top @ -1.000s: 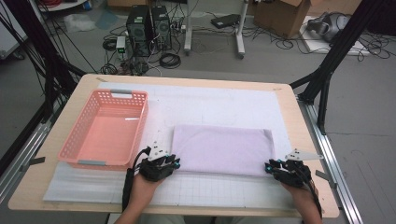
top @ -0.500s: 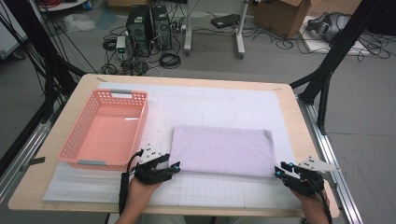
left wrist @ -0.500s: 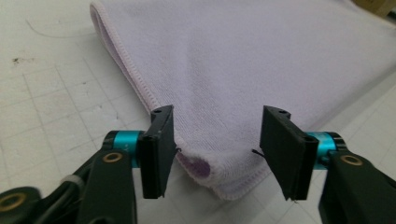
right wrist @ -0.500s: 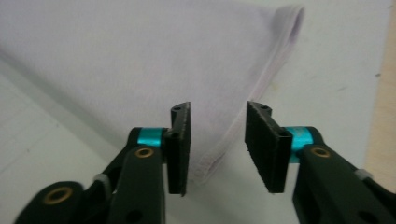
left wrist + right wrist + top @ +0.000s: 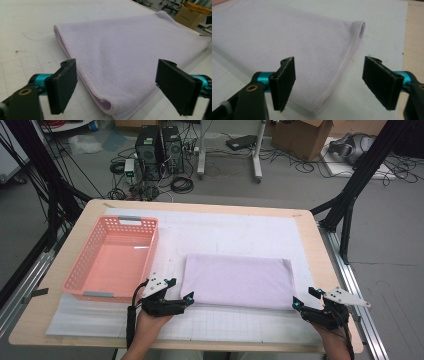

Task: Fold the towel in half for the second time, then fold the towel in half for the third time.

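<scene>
Left hand-held gripper (image 5: 189, 296) sits right at the near-left corner of the folded lilac towel (image 5: 237, 281), and its jaws have just been opening — they now stand wide. From the left gripper view the towel's rounded corner lies between the two black pads but neither pad presses on it. Same story on the other side: the right hand-held gripper (image 5: 302, 299) is just off the near-right corner, jaws have just been opening too and now gape wide, with the stitched corner of the towel (image 5: 287, 42) lying low between them, untouched.

Towel itself lies flat on the white gridded mat (image 5: 240, 325) on the bench (image 5: 310, 235), roughly in the middle and a bit toward the person. It's a long rectangle — long axis runs left to right across the bench, parallel to the near edge, short sides facing the two grippers' ends. Folded edge shows at the left end in the left gripper view.

Pink plastic basket (image 5: 85, 270) stands just beside it on the left, apart from the towel, its long axis running away from the person.
</scene>
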`<control>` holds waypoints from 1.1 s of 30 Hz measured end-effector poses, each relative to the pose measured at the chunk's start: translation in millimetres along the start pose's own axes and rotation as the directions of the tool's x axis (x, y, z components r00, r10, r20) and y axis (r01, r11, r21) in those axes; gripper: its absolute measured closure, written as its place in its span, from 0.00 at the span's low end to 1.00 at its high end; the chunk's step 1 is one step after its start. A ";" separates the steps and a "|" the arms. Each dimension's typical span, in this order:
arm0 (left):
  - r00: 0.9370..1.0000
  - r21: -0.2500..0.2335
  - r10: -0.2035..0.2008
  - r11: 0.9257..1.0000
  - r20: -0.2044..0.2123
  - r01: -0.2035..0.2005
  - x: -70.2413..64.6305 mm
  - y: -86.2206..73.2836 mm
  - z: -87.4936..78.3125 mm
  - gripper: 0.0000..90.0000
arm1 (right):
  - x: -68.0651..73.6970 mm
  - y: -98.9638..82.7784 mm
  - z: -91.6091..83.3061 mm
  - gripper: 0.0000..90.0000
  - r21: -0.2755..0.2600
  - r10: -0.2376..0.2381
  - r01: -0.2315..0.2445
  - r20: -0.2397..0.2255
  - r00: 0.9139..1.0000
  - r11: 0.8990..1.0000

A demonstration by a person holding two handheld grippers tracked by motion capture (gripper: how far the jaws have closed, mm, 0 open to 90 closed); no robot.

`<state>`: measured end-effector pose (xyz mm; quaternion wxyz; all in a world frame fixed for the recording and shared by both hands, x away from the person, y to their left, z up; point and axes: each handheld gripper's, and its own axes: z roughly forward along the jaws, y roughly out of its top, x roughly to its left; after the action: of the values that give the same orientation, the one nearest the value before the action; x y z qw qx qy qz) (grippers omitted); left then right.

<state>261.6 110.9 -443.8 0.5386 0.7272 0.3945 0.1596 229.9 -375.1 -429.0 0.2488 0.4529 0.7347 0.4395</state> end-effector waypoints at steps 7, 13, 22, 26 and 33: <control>1.000 -0.026 0.009 1.000 0.012 -0.009 0.4 0.6 -2.7 0.20 | 0.8 1.0 0.4 0.21 -0.015 -0.011 0.011 -0.006 1.000 1.000; 1.000 -0.008 0.006 1.000 0.015 -0.006 0.0 -1.0 0.6 0.20 | 0.3 1.7 0.1 0.21 -0.018 -0.011 0.011 -0.011 1.000 1.000; 1.000 0.012 -0.006 1.000 0.013 0.006 2.2 -1.8 2.9 0.21 | -0.1 1.3 1.6 0.21 -0.015 -0.007 0.007 -0.011 1.000 1.000; 1.000 0.039 -0.026 0.999 0.008 0.025 5.3 -2.2 6.2 0.22 | 0.5 0.6 1.5 0.21 -0.007 0.006 -0.006 -0.013 1.000 1.000; 0.997 0.097 -0.067 0.993 -0.026 0.069 7.8 -2.0 9.0 0.22 | 2.3 2.1 4.0 0.21 0.000 0.001 -0.001 -0.029 1.000 1.000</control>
<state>271.7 111.0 -450.5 0.5027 0.7370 0.4327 0.1299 232.8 -370.9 -429.0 0.2376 0.4469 0.7380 0.4462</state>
